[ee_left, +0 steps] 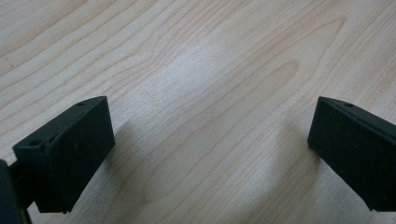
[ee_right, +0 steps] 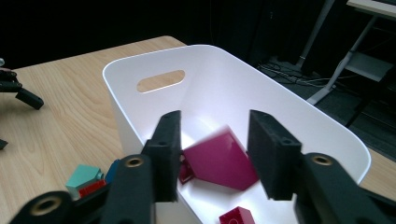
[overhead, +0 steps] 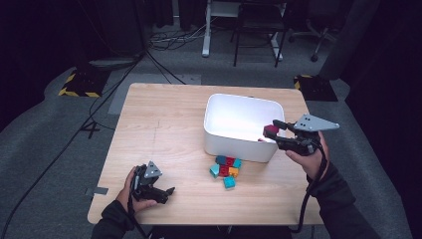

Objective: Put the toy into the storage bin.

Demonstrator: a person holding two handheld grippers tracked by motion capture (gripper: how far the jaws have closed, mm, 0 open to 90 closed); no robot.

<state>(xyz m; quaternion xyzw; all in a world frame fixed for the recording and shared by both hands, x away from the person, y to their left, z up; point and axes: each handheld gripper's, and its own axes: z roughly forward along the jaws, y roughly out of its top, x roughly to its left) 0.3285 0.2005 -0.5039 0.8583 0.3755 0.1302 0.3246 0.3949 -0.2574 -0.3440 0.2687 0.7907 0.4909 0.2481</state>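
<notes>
Two grippers are at a wooden table point(overhead: 164, 124): the left gripper point(overhead: 158, 190) rests low at the near left edge, jaws spread wide over bare wood, nothing between them. The right gripper point(ee_right: 214, 154) is over the near rim of a white bin point(overhead: 234, 144), jaws parted with a blurred magenta block point(ee_right: 219, 161) between them, contact unclear; another dark red block point(ee_right: 237, 216) lies in the bin. A small heap of teal, red and orange blocks point(overhead: 226, 169) sits on the table just in front of the bin
</notes>
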